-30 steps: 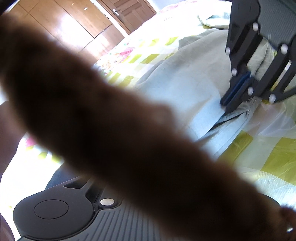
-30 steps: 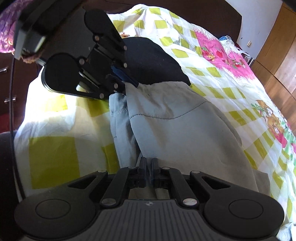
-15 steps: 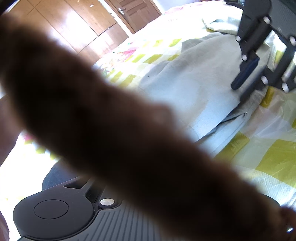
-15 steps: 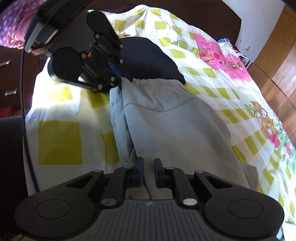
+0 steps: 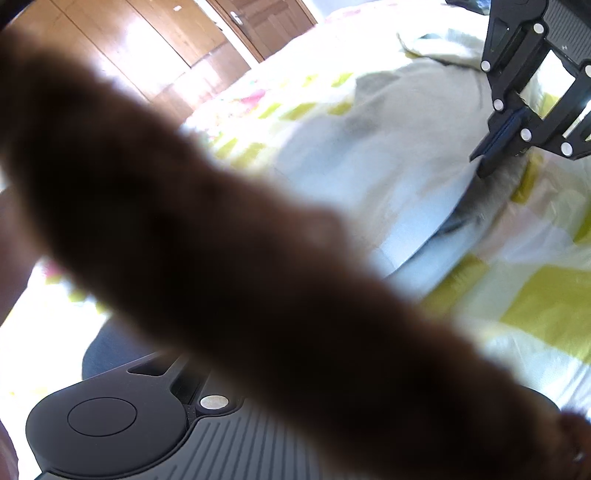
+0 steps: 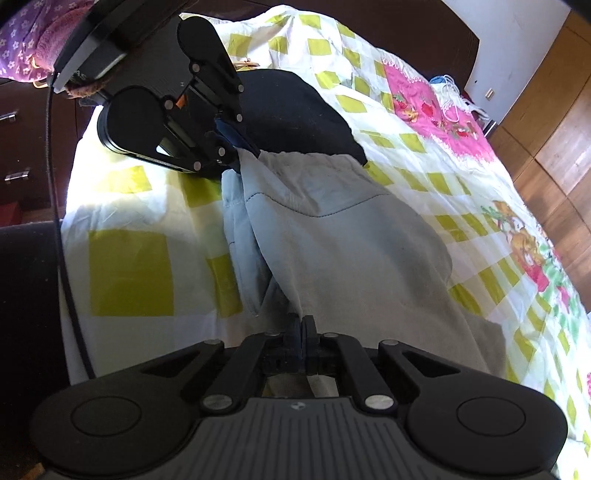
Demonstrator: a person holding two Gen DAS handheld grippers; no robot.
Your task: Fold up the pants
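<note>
Pale grey pants (image 6: 332,240) lie on a bed with a yellow-checked quilt (image 6: 129,269), their gathered waistband at the far end. In the right wrist view my right gripper (image 6: 301,325) is shut on a fold of the pants at their near edge. My left gripper (image 6: 245,147) is shut on the waistband's left corner. In the left wrist view the pants (image 5: 388,166) show at the upper right, with the right gripper (image 5: 480,162) pinching their edge. A blurred brown shape (image 5: 221,240) close to that lens hides the left gripper's own fingers.
A dark navy cloth (image 6: 295,110) lies just beyond the waistband. A dark headboard (image 6: 388,29) closes the far end of the bed, and wooden wardrobe doors (image 6: 561,129) stand to the right. A black cable (image 6: 61,236) hangs at the bed's left side.
The right gripper opened, let the fabric go, shifted a little along the pants' edge and closed on the fabric again. The left gripper kept its hold and stayed put.
</note>
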